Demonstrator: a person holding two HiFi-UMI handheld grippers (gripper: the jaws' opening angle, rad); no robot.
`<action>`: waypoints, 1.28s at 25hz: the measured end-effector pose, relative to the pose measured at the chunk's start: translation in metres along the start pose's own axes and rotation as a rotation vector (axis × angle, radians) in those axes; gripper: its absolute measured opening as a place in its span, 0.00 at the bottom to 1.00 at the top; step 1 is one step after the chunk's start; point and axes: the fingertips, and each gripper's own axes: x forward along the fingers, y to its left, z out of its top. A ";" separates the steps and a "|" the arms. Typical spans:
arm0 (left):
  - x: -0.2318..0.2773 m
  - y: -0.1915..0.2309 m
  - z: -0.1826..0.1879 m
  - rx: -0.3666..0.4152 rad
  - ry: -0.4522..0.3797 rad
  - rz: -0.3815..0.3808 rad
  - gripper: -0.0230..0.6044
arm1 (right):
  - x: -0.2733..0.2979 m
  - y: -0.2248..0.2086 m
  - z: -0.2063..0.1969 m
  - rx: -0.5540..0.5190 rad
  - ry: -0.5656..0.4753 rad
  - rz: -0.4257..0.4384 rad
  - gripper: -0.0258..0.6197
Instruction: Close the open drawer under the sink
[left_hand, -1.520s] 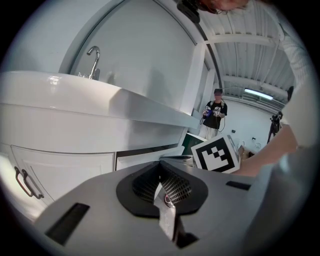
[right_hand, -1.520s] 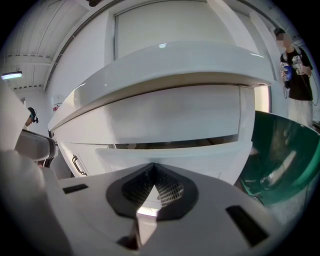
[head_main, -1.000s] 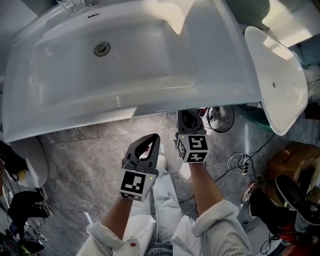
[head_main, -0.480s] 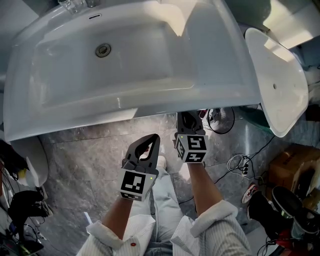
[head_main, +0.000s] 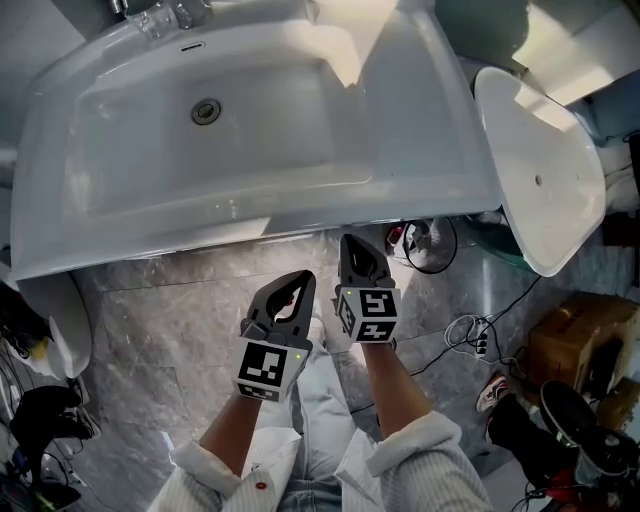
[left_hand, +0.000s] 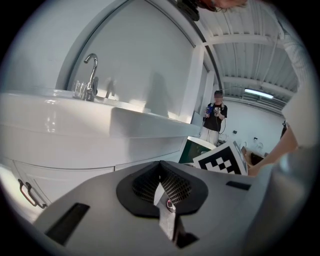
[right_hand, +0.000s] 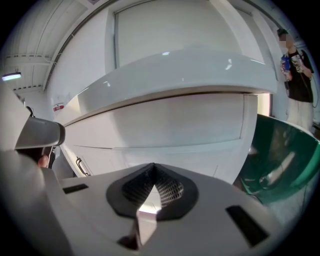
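Under the sink (head_main: 250, 225), the drawer (right_hand: 165, 122) shows only in the right gripper view, as a white front just below the basin's overhanging rim, with a seam running across beneath it. We cannot tell from that view whether it stands out or sits flush, and in the head view the rim hides it. A slim metal handle (right_hand: 80, 166) is fixed to the white cabinet front lower down and to the left; the left gripper view also catches a handle (left_hand: 27, 192) at its lower left edge.

Our right gripper (head_main: 352, 245) points at the drawer front, its tip close to the sink's front edge, jaws pressed together with nothing between them. Our left gripper (head_main: 300, 280) hangs just beside it, a little further back, jaws likewise closed on nothing.

Above, the basin has a round drain (head_main: 205, 111) and a chrome faucet (head_main: 160, 15) at the back. A second white basin (head_main: 540, 170) lies to the right, a green tub (right_hand: 285, 160) below it. Cables (head_main: 470, 325) trail across the grey marbled floor (head_main: 160, 310). A person (left_hand: 216, 115) stands far off.
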 end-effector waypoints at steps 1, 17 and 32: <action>-0.001 -0.002 0.003 0.002 -0.003 -0.001 0.06 | -0.004 0.002 0.002 0.000 -0.001 0.002 0.05; -0.038 -0.027 0.077 0.025 -0.072 -0.021 0.06 | -0.092 0.020 0.075 0.010 -0.062 -0.007 0.05; -0.112 -0.066 0.210 0.034 -0.221 -0.107 0.06 | -0.201 0.088 0.226 -0.034 -0.251 0.167 0.05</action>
